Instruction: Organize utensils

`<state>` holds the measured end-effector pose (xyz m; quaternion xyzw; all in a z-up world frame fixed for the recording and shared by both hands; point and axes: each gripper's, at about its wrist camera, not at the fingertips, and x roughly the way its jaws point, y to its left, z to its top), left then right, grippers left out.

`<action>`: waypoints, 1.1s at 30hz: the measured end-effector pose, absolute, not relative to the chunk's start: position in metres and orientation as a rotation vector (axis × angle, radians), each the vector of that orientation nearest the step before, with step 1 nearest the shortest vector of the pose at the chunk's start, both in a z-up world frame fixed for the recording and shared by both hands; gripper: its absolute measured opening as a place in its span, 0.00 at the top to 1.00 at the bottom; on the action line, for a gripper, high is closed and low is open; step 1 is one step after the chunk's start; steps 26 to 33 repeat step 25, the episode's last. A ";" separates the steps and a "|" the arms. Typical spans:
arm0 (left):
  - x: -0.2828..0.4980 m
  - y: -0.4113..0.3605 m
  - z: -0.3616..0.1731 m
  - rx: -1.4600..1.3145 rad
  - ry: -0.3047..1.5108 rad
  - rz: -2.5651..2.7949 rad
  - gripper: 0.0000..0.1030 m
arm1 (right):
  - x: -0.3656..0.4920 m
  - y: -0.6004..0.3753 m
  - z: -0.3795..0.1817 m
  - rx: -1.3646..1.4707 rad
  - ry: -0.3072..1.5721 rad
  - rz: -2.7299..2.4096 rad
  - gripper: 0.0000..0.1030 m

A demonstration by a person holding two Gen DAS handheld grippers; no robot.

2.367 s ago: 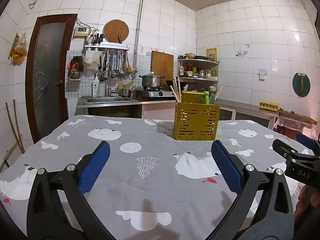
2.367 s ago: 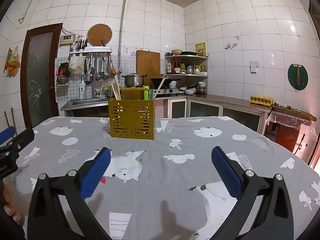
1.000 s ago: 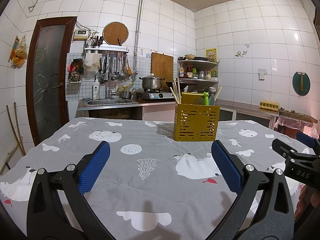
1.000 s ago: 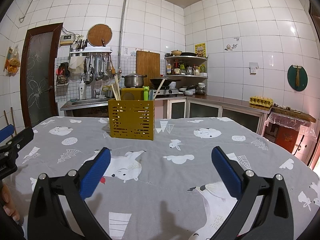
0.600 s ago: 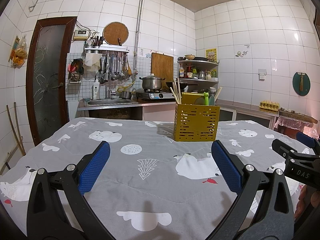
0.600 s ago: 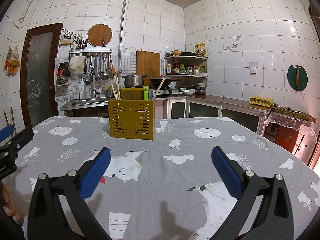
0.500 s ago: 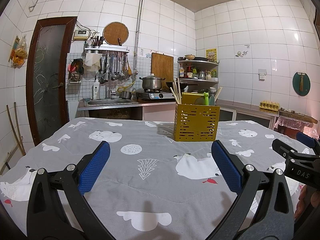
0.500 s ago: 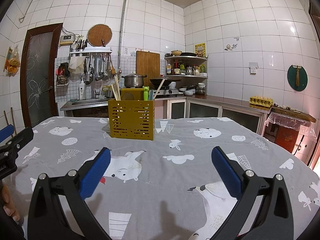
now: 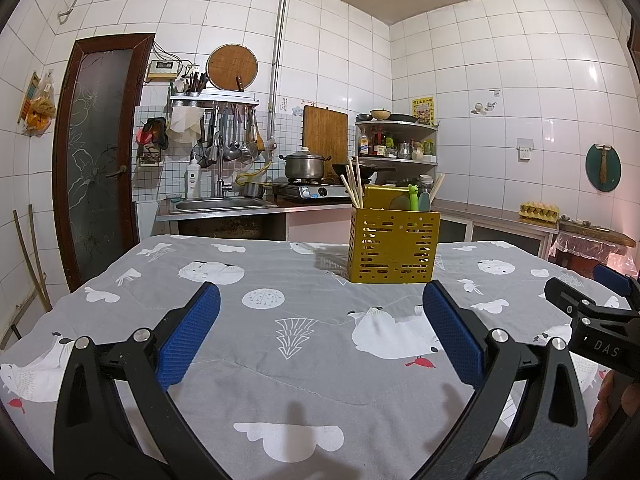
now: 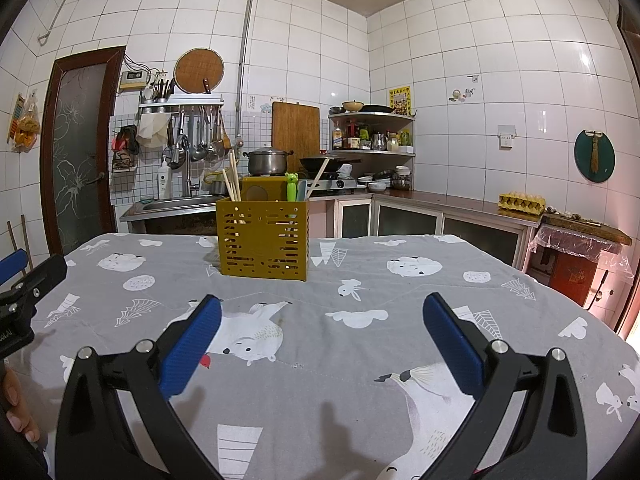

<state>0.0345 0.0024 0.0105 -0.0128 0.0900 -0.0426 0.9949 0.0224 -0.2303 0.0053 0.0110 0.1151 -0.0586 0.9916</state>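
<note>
Overall scene: a table covered by a grey quilted cloth (image 9: 304,376) printed with white animals, clouds and leaves, set in a white-tiled kitchen.
Left gripper (image 9: 320,332): black two-finger tongs with blue ribbed pads (image 9: 188,334); jaws spread wide, nothing between them, held above the near edge of the table.
Right gripper (image 10: 322,340): black tongs of the same make, blue pads (image 10: 450,346) wide apart and empty, likewise above the near edge; in the left wrist view its tip shows at the table's right edge.
Utensil holder: a square mustard-yellow perforated metal caddy (image 9: 394,246) standing upright toward the far edge of the table, well apart from both grippers.
Contents: pale wooden chopsticks (image 10: 232,184) lean in its left part; a green frog-topped plastic utensil (image 10: 292,188) and a light blue utensil (image 10: 302,191) stand in its right part; one more pale stick (image 10: 320,178) slants out at the right.
Compartment walls: cannot be made out.
Background: a steel sink (image 9: 218,204), hanging ladles, a lidded steel pot (image 9: 306,166) on a stove, a corner shelf of bottles.
</note>
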 end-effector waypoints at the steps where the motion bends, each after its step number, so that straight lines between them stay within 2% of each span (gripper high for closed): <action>1: 0.035 0.002 0.010 -0.026 0.180 -0.086 0.05 | 0.022 -0.230 0.005 0.022 0.231 -0.117 0.04; 33: 0.035 0.004 0.014 -0.025 0.192 -0.062 0.05 | 0.022 -0.231 0.007 0.024 0.231 -0.118 0.04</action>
